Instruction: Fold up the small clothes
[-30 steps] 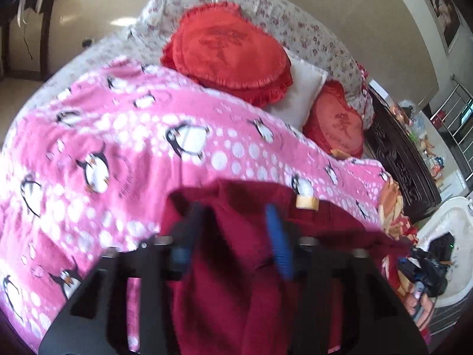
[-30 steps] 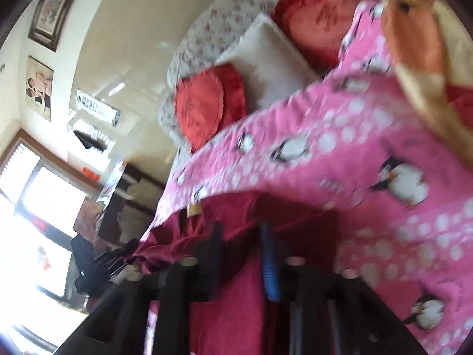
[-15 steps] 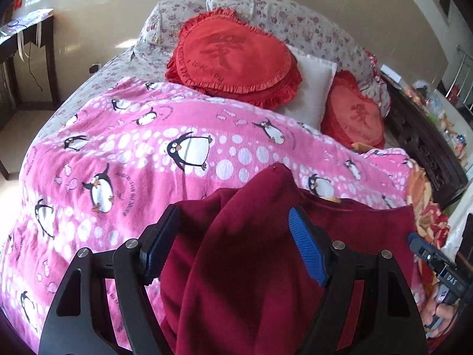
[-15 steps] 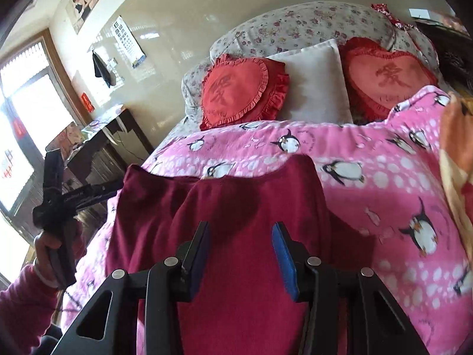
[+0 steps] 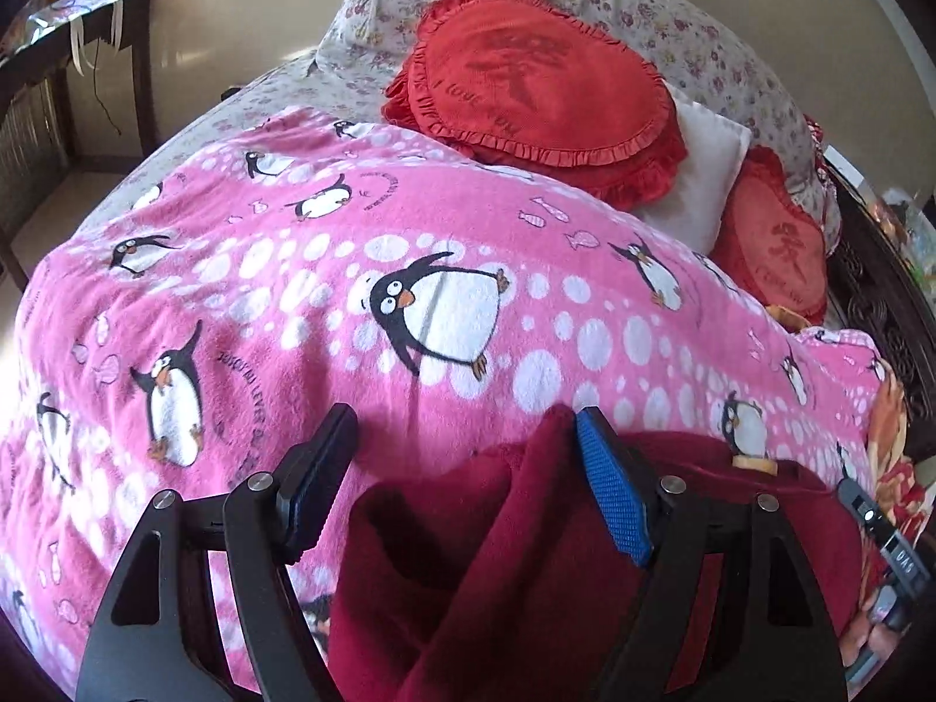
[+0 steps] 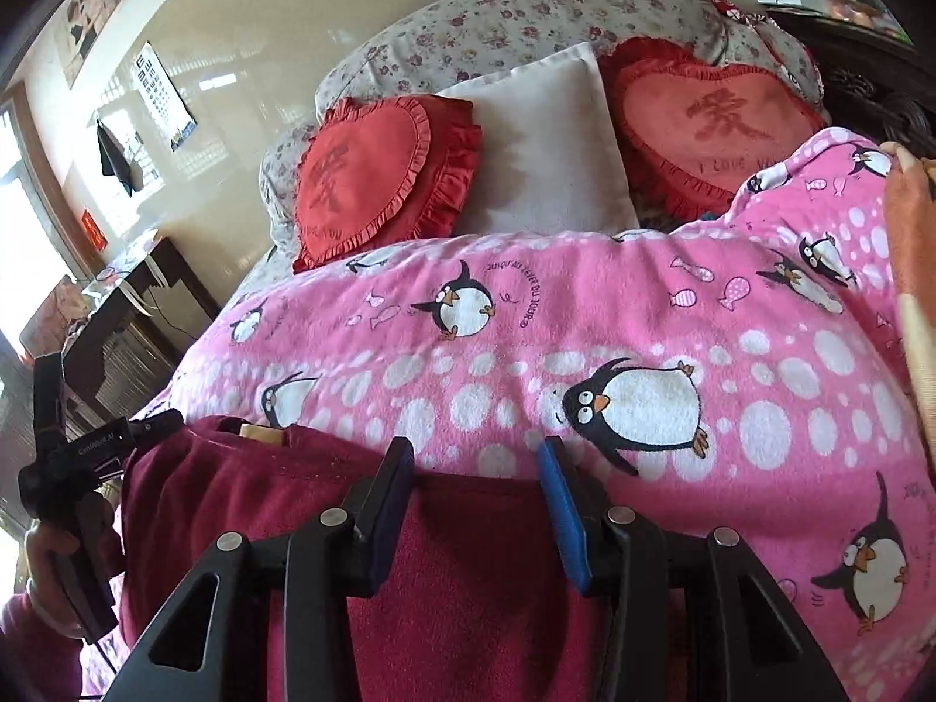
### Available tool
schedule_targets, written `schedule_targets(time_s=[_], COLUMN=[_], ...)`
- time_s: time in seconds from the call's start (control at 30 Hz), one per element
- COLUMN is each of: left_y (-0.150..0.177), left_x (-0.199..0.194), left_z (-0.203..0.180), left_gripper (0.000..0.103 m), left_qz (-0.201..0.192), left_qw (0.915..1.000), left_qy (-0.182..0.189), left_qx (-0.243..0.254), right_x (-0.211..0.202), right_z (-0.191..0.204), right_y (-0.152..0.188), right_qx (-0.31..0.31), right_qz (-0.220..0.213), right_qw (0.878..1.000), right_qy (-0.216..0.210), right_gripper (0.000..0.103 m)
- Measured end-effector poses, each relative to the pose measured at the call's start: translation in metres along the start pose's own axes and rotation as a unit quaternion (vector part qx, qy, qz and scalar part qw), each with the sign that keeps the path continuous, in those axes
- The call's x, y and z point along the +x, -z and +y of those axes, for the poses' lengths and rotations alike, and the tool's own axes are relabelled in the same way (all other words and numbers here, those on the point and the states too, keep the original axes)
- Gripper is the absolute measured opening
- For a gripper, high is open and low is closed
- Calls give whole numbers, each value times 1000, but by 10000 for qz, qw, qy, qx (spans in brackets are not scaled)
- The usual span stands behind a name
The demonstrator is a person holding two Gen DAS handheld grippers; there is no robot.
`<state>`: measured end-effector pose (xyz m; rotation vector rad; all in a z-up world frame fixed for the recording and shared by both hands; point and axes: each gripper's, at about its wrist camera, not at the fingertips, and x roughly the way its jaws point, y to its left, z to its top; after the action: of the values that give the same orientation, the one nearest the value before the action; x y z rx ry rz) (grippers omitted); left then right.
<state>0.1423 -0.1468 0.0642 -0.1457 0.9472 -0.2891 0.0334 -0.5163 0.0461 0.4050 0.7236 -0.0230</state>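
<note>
A dark red garment (image 5: pixel 497 573) lies on the pink penguin blanket (image 5: pixel 409 222) at the near edge of the bed, its tan collar label (image 5: pixel 754 462) toward the back. My left gripper (image 5: pixel 465 418) stands open over the garment's left end, and a raised fold leans on the blue right pad (image 5: pixel 611 497). In the right wrist view the garment (image 6: pixel 468 585) spreads flat under my right gripper (image 6: pixel 475 447). Its jaws stand apart with the top hem running between them, and the pads do not press the cloth. A hand (image 6: pixel 41 556) holds the other gripper's handle at far left.
Two red heart cushions (image 6: pixel 374 175) (image 6: pixel 713 123), a white pillow (image 6: pixel 556 140) and floral pillows (image 5: pixel 673 35) fill the head of the bed. A dark desk (image 6: pixel 117 316) stands to the left, carved dark furniture (image 5: pixel 877 304) to the right. An orange cloth (image 6: pixel 912 269) lies at the blanket's right edge.
The left jaws have opened wide and let the garment go. The right wrist rolled from tilted to level. Both grippers sank toward the bed, and the garment now lies flatter.
</note>
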Motion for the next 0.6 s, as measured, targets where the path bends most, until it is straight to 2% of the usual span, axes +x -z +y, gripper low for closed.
schedule_targets(time_s=[0.17, 0.23, 0.37, 0.43, 0.47, 0.53, 0.6], left_y=[17, 29, 57, 71, 76, 89, 101], left_x=[-41, -56, -71, -73, -74, -79, -81], left_z=[-4, 0, 18, 28, 31, 37, 42], left_gripper=[77, 77, 77, 77, 77, 77, 77], left_qz=[-146, -169, -13, 118, 141, 156, 186], left_qw=[9992, 9985, 9993, 9995, 9996, 9996, 9996], left_qy=[32, 76, 142, 151, 119, 35, -11], left_qx=[382, 517, 359, 246, 230, 223, 223], right_x=[-49, -68, -67, -43, -34, -43, -59], right_z=[14, 20, 15, 4, -3, -5, 13], right_y=[5, 11, 24, 29, 31, 26, 19], right_qx=[4, -83, -125, -77, 86, 345, 208], right_qz=[-177, -208, 19, 526, 720, 614, 326], right_qw=[9998, 9997, 9999, 9972, 9963, 9965, 9979], right_qy=[-111, -10, 97, 519, 471, 451, 529], right_gripper=[43, 43, 43, 43, 44, 43, 44])
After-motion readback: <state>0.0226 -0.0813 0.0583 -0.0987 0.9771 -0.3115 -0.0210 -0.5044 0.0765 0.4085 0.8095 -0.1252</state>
